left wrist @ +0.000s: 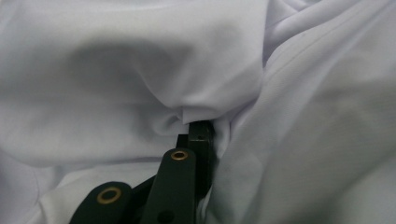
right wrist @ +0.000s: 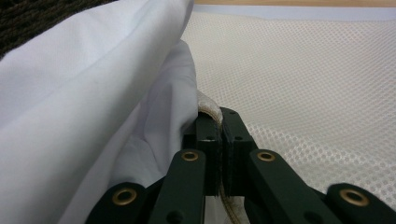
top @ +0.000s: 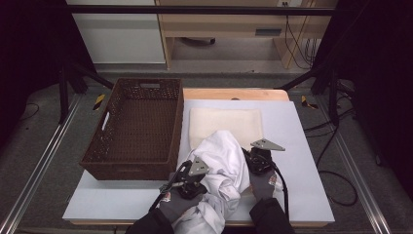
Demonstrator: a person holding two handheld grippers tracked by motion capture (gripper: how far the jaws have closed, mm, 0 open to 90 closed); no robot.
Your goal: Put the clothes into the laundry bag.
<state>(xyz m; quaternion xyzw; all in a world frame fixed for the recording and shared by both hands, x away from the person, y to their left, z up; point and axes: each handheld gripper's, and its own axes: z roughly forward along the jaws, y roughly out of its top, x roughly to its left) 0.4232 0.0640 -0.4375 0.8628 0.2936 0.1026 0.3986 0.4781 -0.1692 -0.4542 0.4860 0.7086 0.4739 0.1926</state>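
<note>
We had the right gripper [right wrist: 219, 133] clenched on the mesh bag's [top: 226, 124] near edge, right of the white garment [top: 221, 161]. The left gripper [left wrist: 198, 135], buried in that cloth's left side, seemed pinched on a fold, nearer for stuffing.

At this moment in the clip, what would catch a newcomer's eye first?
The crumpled white garment heaped at the near middle of the table, between the left gripper and the right gripper. The right gripper is shut on the edge of the cream mesh bag, which lies flat beyond the heap. The empty dark wicker basket stands at the left.
</note>
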